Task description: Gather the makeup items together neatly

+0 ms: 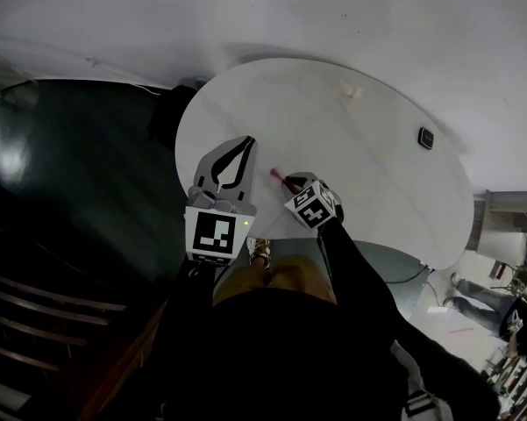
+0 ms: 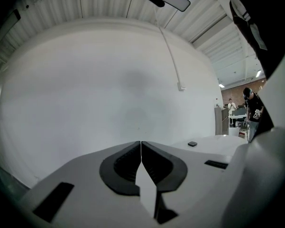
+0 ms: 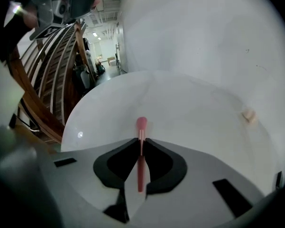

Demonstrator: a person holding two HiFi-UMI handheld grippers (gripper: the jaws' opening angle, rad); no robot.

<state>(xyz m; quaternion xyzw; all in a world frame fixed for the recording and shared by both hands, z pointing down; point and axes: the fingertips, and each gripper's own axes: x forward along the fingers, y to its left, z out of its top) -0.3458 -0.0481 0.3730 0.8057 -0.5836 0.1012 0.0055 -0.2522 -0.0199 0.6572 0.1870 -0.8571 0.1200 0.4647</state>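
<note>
Item 1. Table (image 1: 368,182): round, white top, set against a pale wall. Most of the surface was bare.

Item 2. Right hand-held gripper (image 1: 288,181): held over the near left part of the table, with its marker cube facing up toward the head view. In the right gripper view the right hand-held gripper (image 3: 142,140) had its jaws pinched on a thin pink makeup brush (image 3: 141,123). The handle ran back between the dark pads, and the rounded pink head stuck out past the tips.

Item 3. Makeup brush (image 1: 275,174): in the head view only its pink end showed, just beyond the right gripper's jaws and over the table. Whether the head touched the surface could not be told.

Item 4. Left hand-held gripper (image 1: 245,143): held just left of the right one, near the table's left edge and pointing toward the far side. In the left gripper view the left hand-held gripper (image 2: 141,142) had its jaws pressed together, tip to tip, with nothing between them.

Item 5. Small beige item (image 1: 352,91): lay on the far part of the table, well apart from both grippers. It also showed at the right of the right gripper view (image 3: 248,116). Its kind was too small to tell.

Item 6. Small black item (image 1: 426,137): lay near the table's right edge and was also seen from the left gripper view (image 2: 192,144).

Item 7. Wooden railing (image 3: 42,80): curved slats beyond the table's left side.
</note>
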